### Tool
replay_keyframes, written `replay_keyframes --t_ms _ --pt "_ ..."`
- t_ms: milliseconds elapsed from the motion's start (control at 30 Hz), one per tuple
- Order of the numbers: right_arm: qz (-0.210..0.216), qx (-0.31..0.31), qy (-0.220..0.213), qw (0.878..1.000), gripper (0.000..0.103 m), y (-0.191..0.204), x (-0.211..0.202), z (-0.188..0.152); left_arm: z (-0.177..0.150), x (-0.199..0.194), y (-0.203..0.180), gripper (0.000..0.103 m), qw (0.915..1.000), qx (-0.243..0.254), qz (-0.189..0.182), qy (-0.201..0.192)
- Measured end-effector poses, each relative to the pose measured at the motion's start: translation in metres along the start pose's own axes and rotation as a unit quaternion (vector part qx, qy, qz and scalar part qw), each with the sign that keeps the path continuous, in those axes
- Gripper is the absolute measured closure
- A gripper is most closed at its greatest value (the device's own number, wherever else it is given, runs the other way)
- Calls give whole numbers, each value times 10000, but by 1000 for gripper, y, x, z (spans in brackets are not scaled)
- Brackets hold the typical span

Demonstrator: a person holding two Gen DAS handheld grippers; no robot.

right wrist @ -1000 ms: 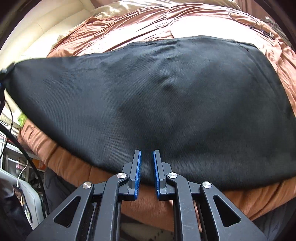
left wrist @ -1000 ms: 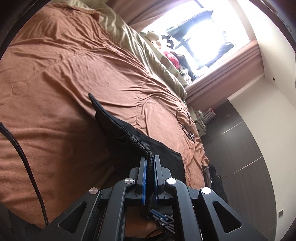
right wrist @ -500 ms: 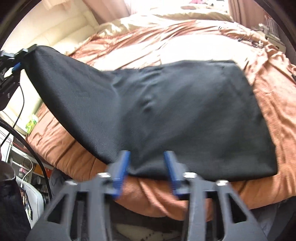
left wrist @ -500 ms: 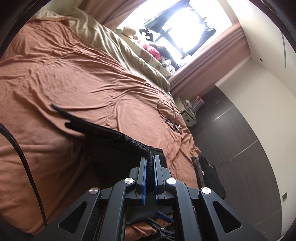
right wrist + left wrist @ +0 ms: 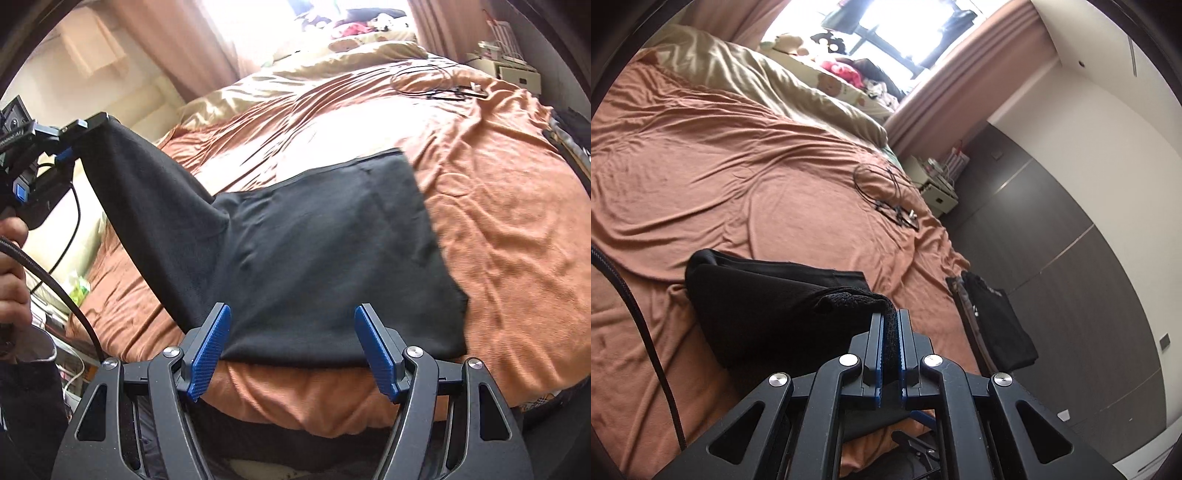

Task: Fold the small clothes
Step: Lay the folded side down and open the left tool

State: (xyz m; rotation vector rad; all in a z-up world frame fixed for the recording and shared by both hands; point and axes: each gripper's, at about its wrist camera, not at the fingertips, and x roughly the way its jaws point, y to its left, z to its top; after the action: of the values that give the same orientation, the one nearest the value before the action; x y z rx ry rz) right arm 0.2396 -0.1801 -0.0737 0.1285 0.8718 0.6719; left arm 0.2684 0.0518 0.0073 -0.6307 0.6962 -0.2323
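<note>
Black cloth (image 5: 325,266) lies on the bed (image 5: 517,240), one corner lifted up and left in my left gripper (image 5: 890,332), fingers clamped on it. My right gripper (image 5: 291,350) has just been opening wide, nothing between its fingers, the cloth's near edge just ahead.

1. Left gripper (image 5: 890,325) clamped on a corner of the black garment (image 5: 768,299), lifted off the brown bedspread (image 5: 738,184).
2. Cable loop (image 5: 882,192) on the bedspread, beyond the garment.
3. Beige pillows (image 5: 768,85) at the bedspread's far edge.
</note>
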Motion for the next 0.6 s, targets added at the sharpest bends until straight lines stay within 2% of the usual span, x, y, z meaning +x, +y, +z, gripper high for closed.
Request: replay_keyframes --t_ms 333,500,567,600 --pt "-77 465 20 9989 35 -45 -19 -13 -28 66 -30 97 9981 221 -16 574" --pt "-91 641 5 9979 35 -61 -25 -15 -40 85 -39 96 9965 318 21 777" --pt "-102 660 18 9978 35 -65 -25 -15 -42 89 -39 89 9959 301 59 849" --pt "-101 657 25 9978 35 -66 -25 -15 -43 89 -37 80 9960 265 20 855"
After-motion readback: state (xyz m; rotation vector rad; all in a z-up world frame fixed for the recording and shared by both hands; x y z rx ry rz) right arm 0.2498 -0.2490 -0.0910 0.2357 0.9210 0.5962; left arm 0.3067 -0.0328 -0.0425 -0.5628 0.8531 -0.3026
